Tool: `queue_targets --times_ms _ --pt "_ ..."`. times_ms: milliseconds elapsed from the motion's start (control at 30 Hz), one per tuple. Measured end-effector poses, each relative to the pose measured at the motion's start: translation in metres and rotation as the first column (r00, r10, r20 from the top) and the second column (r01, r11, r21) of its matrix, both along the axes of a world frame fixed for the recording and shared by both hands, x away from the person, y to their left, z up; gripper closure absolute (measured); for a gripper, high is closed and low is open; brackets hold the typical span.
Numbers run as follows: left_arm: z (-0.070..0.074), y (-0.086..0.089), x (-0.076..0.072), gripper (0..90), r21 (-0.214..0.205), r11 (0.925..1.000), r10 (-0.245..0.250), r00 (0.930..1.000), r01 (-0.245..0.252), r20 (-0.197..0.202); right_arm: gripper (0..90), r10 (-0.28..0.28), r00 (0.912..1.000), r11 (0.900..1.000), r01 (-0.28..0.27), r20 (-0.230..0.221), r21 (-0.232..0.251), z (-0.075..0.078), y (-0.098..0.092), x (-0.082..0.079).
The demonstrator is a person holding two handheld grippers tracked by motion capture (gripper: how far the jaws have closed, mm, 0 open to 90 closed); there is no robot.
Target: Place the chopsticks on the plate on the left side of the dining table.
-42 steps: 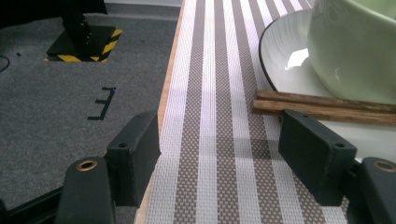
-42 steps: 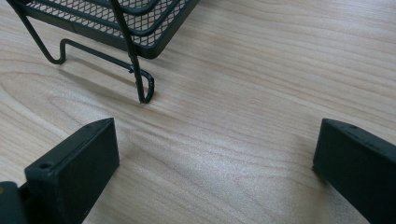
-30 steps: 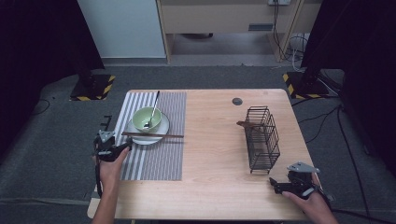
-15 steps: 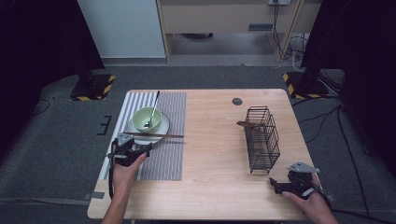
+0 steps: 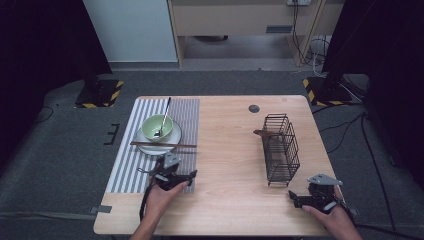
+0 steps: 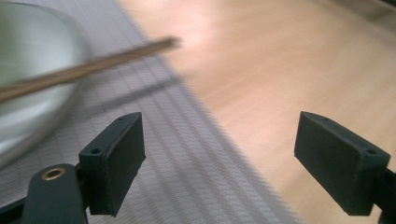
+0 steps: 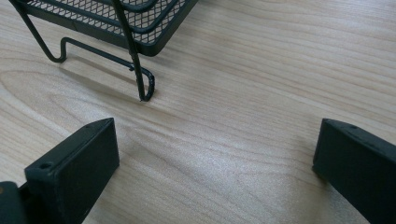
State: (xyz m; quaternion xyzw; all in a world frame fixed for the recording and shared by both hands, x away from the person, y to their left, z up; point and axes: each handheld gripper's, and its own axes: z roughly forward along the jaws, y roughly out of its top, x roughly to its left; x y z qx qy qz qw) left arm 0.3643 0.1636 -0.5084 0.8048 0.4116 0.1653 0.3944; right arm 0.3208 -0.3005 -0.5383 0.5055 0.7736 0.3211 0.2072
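Item 1. Left gripper [image 5: 187,176]: jaws spread wide and empty, hovering over the near right edge of the striped placemat [image 5: 125,165], pointing toward 1 o'clock. In the left gripper view its own opening [image 6: 219,156] straddles the mat's edge where it meets bare wood.

Item 2. Chopsticks [image 5: 165,145]: the thing being reached for. A brown pair lying crosswise on the near rim of the white plate [image 5: 172,139], tips overhanging the mat toward 3 o'clock. They lie at about 11 o'clock from the left gripper, near but not touching it. They look blurred in the left gripper view [image 6: 88,69].

Item 3. Green bowl [image 5: 156,127]: sits on the plate, with a spoon [image 5: 164,117] leaning in it, handle toward 12 o'clock.

Item 4. Right gripper [image 5: 296,199]: jaws wide apart, empty, resting low at the table's near right corner, just short of the black wire rack [image 5: 281,149].

Item 5. Table [image 5: 235,200]: light wood.

Handling note (judgement): bring the left jaws in square across the overhanging tips, one pad each side, low enough to catch both sticks together. Close gently, since thin sticks tend to roll apart or scissor. Keep clear of the plate rim so nothing is nudged.
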Motion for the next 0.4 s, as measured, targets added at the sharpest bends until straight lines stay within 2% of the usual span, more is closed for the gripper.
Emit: queue_targets --times_ms 33,100,133,233,267,300,400 --pt "-0.003 -0.008 -0.001 15.2 0.003 0.9998 -0.022 0.9997 0.022 -0.011 0.4 0.0 1.0 1.0 0.0 0.0 0.0 0.0 0.0 0.0" --pt "-0.01 -0.024 -0.004 15.2 0.039 0.997 -0.067 0.9975 0.067 -0.022 0.4 0.0 1.0 1.0 0.0 0.0 0.0 0.0 0.0 0.0" --pt "-0.013 -0.033 -0.006 14.9 0.072 0.993 -0.092 0.9955 0.093 -0.022 0.4 0.0 1.0 1.0 0.0 0.001 0.0 0.0 0.0 0.0" --pt "-0.021 -0.046 -0.008 13.9 0.115 0.9853 -0.123 0.9919 0.126 -0.031 0.4 0.001 1.0 1.0 -0.001 0.0 -0.002 0.0 0.0 0.0" --pt "-0.024 -0.049 -0.009 13.3 0.12 0.9833 -0.134 0.9904 0.137 -0.035 0.4 0.001 1.0 1.0 -0.001 0.0 0.0 0.0 0.0 0.0" --pt "-0.025 -0.051 -0.009 12.4 0.107 0.9843 -0.138 0.9899 0.141 -0.034 0.4 0.001 1.0 1.0 -0.001 0.001 -0.002 0.0 0.0 0.0" --pt "-0.026 -0.052 -0.009 10.9 0.102 0.9851 -0.136 0.9903 0.139 -0.028 0.4 0.001 1.0 1.0 -0.001 0.0 0.0 0.0 0.0 0.0"
